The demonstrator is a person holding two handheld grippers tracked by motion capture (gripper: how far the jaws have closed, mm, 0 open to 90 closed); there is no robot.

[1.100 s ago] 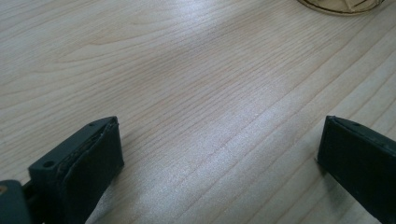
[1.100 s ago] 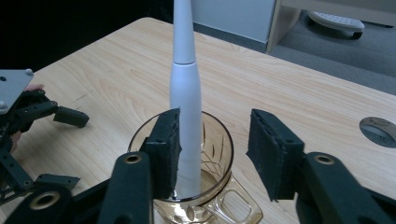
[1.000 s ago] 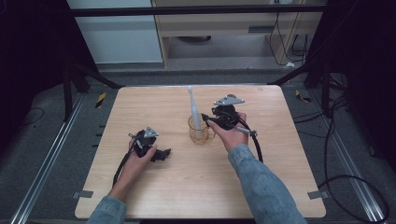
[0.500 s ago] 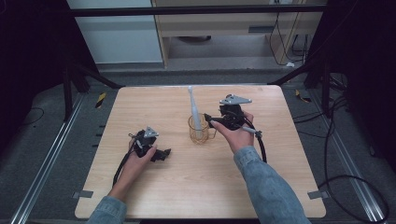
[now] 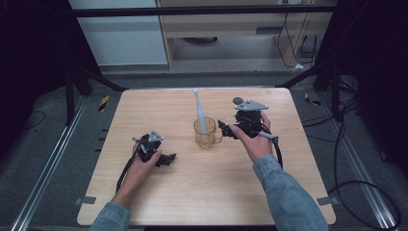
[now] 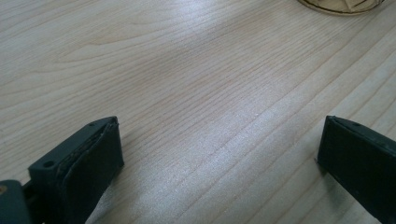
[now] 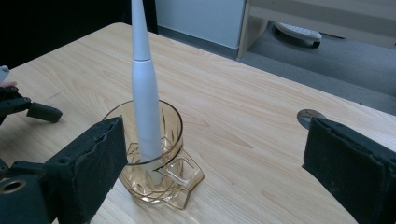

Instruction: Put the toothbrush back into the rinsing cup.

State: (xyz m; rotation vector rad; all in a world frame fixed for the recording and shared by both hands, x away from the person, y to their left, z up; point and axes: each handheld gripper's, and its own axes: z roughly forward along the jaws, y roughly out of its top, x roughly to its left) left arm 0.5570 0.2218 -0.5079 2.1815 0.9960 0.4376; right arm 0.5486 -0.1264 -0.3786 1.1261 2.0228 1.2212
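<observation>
white toothbrush (image 7: 144, 93) upright in amber cup (image 7: 154, 158), right gripper (image 5: 222, 129) fingers apart.

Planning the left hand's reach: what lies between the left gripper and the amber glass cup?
Nothing: bare wooden table separates the left gripper from the amber glass cup, as the high view shows.

a white electric toothbrush (image 7: 145, 109) stands nearly upright, leaning a little, with its thick end down inside an amber cut-glass cup (image 7: 172, 179) near the middle of the wooden desk (image 5: 192, 187)
</observation>
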